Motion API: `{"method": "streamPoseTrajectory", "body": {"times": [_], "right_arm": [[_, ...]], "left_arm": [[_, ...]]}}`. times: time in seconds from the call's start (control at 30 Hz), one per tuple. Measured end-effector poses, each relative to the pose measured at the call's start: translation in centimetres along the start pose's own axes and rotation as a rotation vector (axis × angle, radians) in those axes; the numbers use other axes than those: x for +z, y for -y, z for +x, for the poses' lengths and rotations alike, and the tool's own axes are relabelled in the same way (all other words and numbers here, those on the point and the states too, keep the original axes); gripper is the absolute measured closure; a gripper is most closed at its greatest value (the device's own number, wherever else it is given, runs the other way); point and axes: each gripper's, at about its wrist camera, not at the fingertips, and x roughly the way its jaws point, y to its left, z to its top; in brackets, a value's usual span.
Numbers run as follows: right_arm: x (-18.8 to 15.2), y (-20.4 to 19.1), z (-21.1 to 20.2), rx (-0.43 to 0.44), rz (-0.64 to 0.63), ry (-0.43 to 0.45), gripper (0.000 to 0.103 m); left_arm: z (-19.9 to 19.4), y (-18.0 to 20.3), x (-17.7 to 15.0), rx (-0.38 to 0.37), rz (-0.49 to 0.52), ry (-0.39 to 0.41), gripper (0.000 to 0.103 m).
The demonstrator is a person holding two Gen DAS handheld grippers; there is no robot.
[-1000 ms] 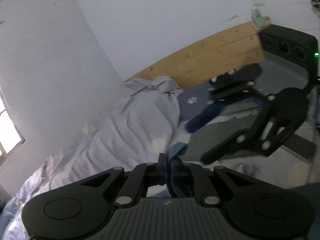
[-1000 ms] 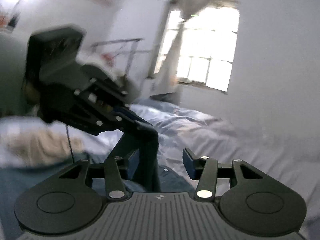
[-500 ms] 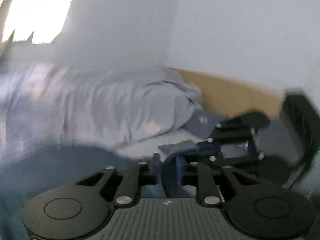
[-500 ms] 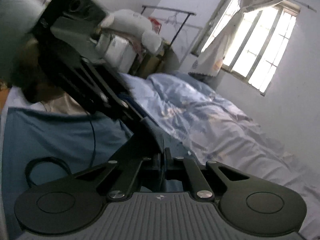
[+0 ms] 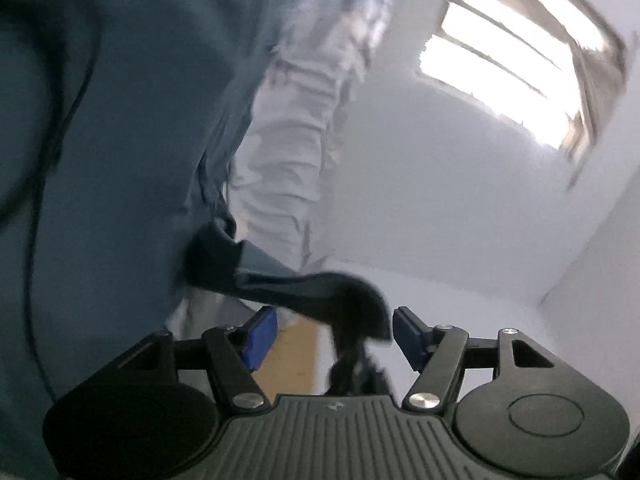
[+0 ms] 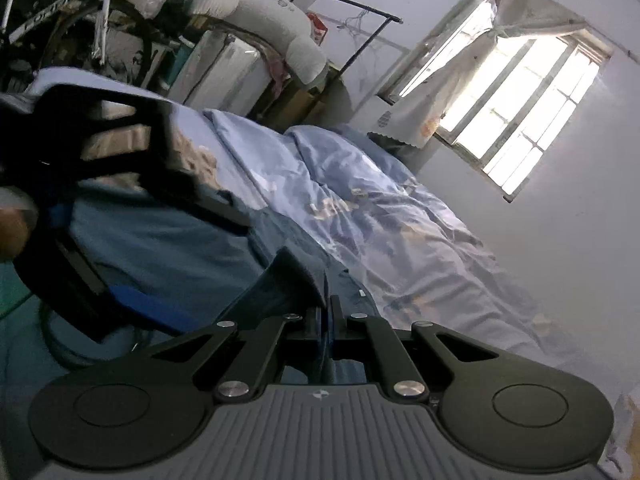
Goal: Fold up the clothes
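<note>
A dark blue garment (image 6: 172, 256) lies spread on the bed; in the left wrist view it (image 5: 120, 128) fills the left side, blurred. My right gripper (image 6: 326, 316) is shut on a raised fold of the garment near its edge. It also shows in the left wrist view (image 5: 320, 284) as a dark blurred shape holding the cloth. My left gripper (image 5: 334, 336) is open and empty, its blue pads (image 5: 260, 336) apart, close beside the right one. It shows in the right wrist view (image 6: 132, 296) at the left, blurred.
A light blue duvet (image 6: 380, 216) lies crumpled along the bed by the white wall. A bright window (image 6: 516, 104) with a tied curtain is at the right. Clutter, a clothes rack and a white cushion (image 6: 260, 12) stand beyond the bed. A black cable (image 6: 64, 344) lies on the garment.
My left gripper has let go of the garment, opened and swung round sharply. My right gripper closed on the garment half a second ago and still holds it.
</note>
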Motion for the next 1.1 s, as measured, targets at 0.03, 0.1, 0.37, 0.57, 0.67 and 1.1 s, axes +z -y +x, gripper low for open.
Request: {"method": "streamPoseTrajectory", "body": {"times": [0.03, 0.1, 0.37, 0.57, 0.67, 1.1], "right_arm": [[-0.2, -0.4, -0.3, -0.005, 0.004, -0.002, 0.1], [-0.5, -1.3, -1.0, -0.014, 0.012, -0.007, 0.1], [-1.4, -2.1, -2.6, -0.058, 0.067, -0.012, 0.1], [-2.0, -3.0, -3.8, -0.054, 0.051, -0.005, 0.1], [-2.4, -3.5, -4.2, -0.048, 0.045, -0.009, 0.1], [-3.4, -4.6, -5.2, -0.032, 0.075, -0.019, 0.1]], "left_arm": [[0.1, -0.6, 0.0, -0.01, -0.034, 0.013, 0.04], [0.3, -1.6, -0.1, -0.013, -0.091, 0.052, 0.04], [1.5, -4.1, -0.6, 0.001, -0.218, 0.081, 0.04], [1.7, -3.6, -0.2, 0.003, -0.194, 0.086, 0.042], [1.9, -3.1, -0.3, 0.01, -0.156, 0.059, 0.044], [2.5, -0.1, -0.3, 0.097, 0.089, 0.0, 0.101]]}}
